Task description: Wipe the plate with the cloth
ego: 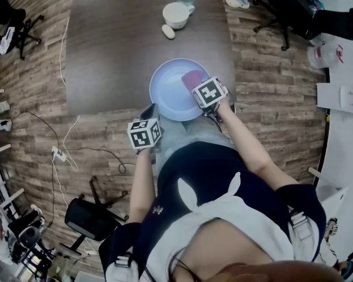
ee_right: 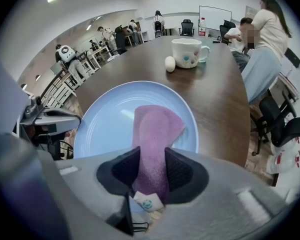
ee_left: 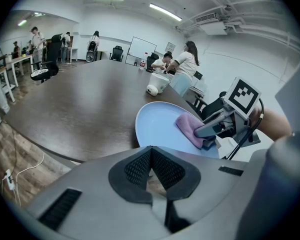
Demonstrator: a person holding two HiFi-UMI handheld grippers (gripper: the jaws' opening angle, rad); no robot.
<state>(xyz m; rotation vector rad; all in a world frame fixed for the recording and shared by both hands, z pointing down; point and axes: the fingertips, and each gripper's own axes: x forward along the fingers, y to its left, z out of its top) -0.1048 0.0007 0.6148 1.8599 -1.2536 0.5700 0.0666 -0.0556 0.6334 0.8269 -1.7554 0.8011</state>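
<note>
A pale blue plate point(ego: 167, 90) sits at the near edge of the dark brown table point(ego: 112, 51). A purple cloth point(ee_right: 155, 124) lies folded on the plate's right half, and my right gripper point(ee_right: 151, 166) is shut on its near end, pointing steeply down. In the head view the right gripper point(ego: 200, 88) is over the plate's right rim, with the cloth point(ego: 192, 78) just beyond it. My left gripper point(ee_left: 151, 159) is shut with nothing between its pads. It hovers off the table's near edge, left of the plate point(ee_left: 157, 126), not touching it.
A white cup point(ego: 176, 14) and a small white egg-shaped object point(ego: 168, 32) stand farther back on the table. Wood floor with cables and a power strip point(ego: 59, 154) lies to the left. Office chairs point(ego: 288, 13) stand to the right, and people sit at the table's far end.
</note>
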